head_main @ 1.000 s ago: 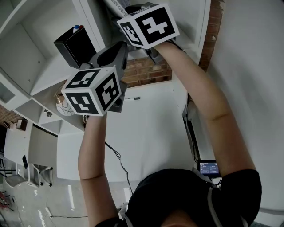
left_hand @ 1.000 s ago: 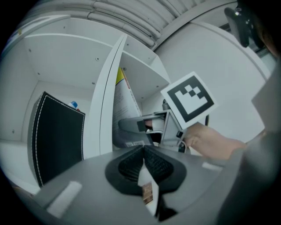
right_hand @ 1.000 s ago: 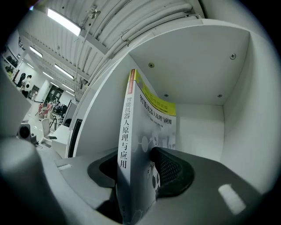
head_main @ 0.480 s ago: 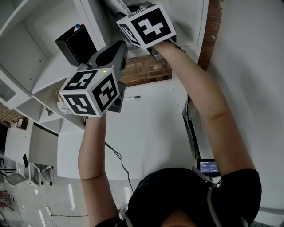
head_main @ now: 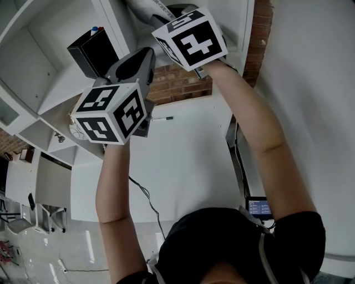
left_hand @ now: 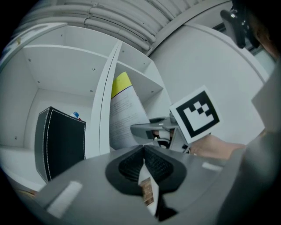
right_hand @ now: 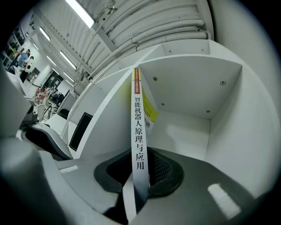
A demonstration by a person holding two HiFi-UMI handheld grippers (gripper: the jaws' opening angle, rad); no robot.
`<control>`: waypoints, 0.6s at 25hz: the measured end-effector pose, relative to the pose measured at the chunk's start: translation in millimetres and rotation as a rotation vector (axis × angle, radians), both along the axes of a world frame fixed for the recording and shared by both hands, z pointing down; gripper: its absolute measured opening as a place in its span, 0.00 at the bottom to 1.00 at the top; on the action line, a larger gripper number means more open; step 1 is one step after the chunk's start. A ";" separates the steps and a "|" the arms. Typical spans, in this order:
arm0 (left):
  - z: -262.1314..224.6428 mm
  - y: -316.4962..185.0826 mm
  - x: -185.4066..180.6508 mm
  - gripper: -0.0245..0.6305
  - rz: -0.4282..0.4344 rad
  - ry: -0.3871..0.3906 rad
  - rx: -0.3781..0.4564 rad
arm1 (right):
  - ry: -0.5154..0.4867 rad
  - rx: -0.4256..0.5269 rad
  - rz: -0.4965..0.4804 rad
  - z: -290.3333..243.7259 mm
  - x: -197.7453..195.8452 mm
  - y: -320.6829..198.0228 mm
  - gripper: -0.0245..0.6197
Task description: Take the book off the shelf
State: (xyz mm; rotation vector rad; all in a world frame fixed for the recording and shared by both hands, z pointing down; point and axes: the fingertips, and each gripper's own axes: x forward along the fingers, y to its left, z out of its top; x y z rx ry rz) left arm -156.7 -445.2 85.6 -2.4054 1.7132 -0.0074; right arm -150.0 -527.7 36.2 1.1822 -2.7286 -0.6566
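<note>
A thin book point(right_hand: 138, 127) with a white spine, black characters and a yellow cover top stands tilted in a white shelf compartment point(right_hand: 193, 88). My right gripper point(right_hand: 140, 173) has just been closing its jaws, and its pads now press on the lower spine. In the left gripper view the same book point(left_hand: 125, 112) leans against the divider, with the right gripper point(left_hand: 147, 128) on its edge. In the head view the book point(head_main: 145, 6) shows at the top edge, beside the right marker cube point(head_main: 191, 41). My left gripper point(left_hand: 143, 159) hangs lower left of the book, shut and empty.
A black box point(left_hand: 61, 143) with white stitching stands in the compartment left of the divider point(left_hand: 105, 101), something blue-capped point(head_main: 95, 31) sticking out of it. More white shelves point(head_main: 33, 72) lie to the left. A brick wall point(head_main: 180, 83) is behind, and a cable point(head_main: 145, 194) trails below.
In the head view the right marker cube has shifted a little to the right and rolled slightly. The left cube has drifted slightly up and left.
</note>
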 end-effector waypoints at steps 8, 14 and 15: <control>-5.6 3.7 5.9 0.05 0.020 0.016 0.017 | -0.042 0.071 0.021 0.7 20.9 23.5 0.16; -6.6 0.4 5.5 0.05 0.024 0.035 0.014 | -0.058 0.118 0.029 1.4 34.6 42.2 0.16; -6.3 0.1 5.7 0.05 0.026 0.037 0.014 | -0.063 0.122 0.028 1.3 36.5 44.2 0.16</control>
